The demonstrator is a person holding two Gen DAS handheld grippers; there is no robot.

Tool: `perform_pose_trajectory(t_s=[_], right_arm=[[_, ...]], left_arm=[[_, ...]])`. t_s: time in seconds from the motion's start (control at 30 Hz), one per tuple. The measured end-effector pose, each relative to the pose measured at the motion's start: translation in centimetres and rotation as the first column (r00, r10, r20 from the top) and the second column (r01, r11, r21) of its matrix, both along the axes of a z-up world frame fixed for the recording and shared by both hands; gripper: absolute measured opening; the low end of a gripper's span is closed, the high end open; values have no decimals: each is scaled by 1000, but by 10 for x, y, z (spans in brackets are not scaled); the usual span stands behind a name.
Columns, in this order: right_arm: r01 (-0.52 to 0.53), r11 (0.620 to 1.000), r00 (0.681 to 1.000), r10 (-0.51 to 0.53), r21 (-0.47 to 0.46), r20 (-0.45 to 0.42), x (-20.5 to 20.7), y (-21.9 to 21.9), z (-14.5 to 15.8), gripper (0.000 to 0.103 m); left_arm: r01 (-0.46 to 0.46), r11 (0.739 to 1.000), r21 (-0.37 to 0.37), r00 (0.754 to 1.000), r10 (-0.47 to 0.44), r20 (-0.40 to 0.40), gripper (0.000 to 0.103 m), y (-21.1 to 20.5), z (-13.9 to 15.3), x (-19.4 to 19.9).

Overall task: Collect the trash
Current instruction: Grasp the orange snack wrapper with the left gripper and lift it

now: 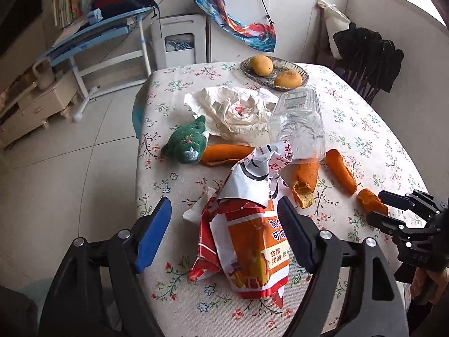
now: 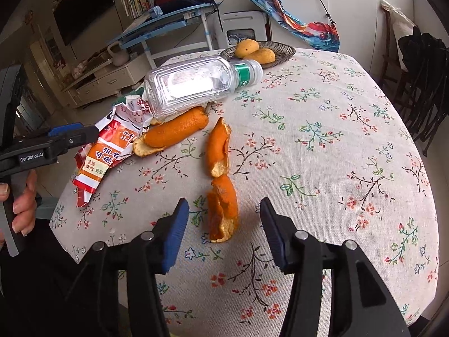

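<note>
left claw (image 1: 224, 233): jaws stand apart, one either side of the crumpled wrapper (image 1: 247, 241); the right-hand pad looks close against the paper, the blue left-hand pad is clear of it, so I judge it straddled, not pinched.
right claw (image 2: 221, 230): jaws apart, nothing clamped; the nearest peel strip (image 2: 223, 210) lies on the counter (image 2: 322, 146) between them, touching neither pad.
why so placed: each claw seems lined up over one piece of rubbish, ready to close on it; both pieces lie loose on the cloth.
wrapper, axis: long axis runs straight away from the left claw, the torn white end farthest off and resting against the bottle (image 1: 297, 123).
nearest peel, axis: runs lengthwise along the line the right claw points, curled, orange side up.
other peels: a second strip (image 2: 219, 148) just beyond the first and nearly in line with it; a third (image 2: 174, 132) ahead and to the right claw's left, lying crosswise under the bottle's base.
bottle, axis: on its side, cap end pointing away from both claws toward the fruit dish (image 2: 283, 52).
further rubbish: crumpled white paper (image 1: 235, 112) beyond the wrapper, well ahead of the left claw, beside a green knitted toy (image 1: 188, 146).
risk: the peel is thin and flat; closing pads may slide over it.
</note>
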State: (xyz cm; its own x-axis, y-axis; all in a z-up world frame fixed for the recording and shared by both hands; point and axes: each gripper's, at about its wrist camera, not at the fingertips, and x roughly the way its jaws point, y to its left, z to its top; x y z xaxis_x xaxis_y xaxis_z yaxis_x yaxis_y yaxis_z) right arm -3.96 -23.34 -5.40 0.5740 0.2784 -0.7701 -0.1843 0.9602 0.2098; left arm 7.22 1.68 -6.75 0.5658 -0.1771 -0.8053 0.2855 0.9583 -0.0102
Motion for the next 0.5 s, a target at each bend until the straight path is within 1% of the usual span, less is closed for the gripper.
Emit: perform_pose_trajectory(t_s=[0.1,0.13,0.2,0.23,0.33,0.4,0.43,0.5], right_arm=[[-3,1000,1000,3,-3,-4,0,1,-2,52],[-3,1000,1000,3,-3,-3,0,1,-2,52],[-3,1000,1000,3,-3,-3,0,0,-2,52],[-3,1000,1000,3,-3,-2,0,0,-2,52],[-4,1000,1000,4,1,-1,0,0,-3,51],[-4,1000,1000,4,0,0,0,-1,-4,46],[-4,1000,1000,4,2,0,0,-2,-4,41],[-3,1000,1000,3,5,1,0,-3,-4,33]], left_arm=[[11,997,76,1000,-10,-16,75,-12,-10,8],[14,996,84,1000,-11,-25,75,-14,-12,10],[23,998,67,999,-19,-50,74,-17,-16,13],[30,998,56,998,-27,-60,64,-19,-16,14],[38,997,62,996,-34,-77,46,-22,-21,13],[43,997,63,997,-39,-65,42,-22,-19,9],[42,997,61,998,-39,-59,39,-22,-18,7],[32,998,55,999,-30,-44,37,-21,-14,1]])
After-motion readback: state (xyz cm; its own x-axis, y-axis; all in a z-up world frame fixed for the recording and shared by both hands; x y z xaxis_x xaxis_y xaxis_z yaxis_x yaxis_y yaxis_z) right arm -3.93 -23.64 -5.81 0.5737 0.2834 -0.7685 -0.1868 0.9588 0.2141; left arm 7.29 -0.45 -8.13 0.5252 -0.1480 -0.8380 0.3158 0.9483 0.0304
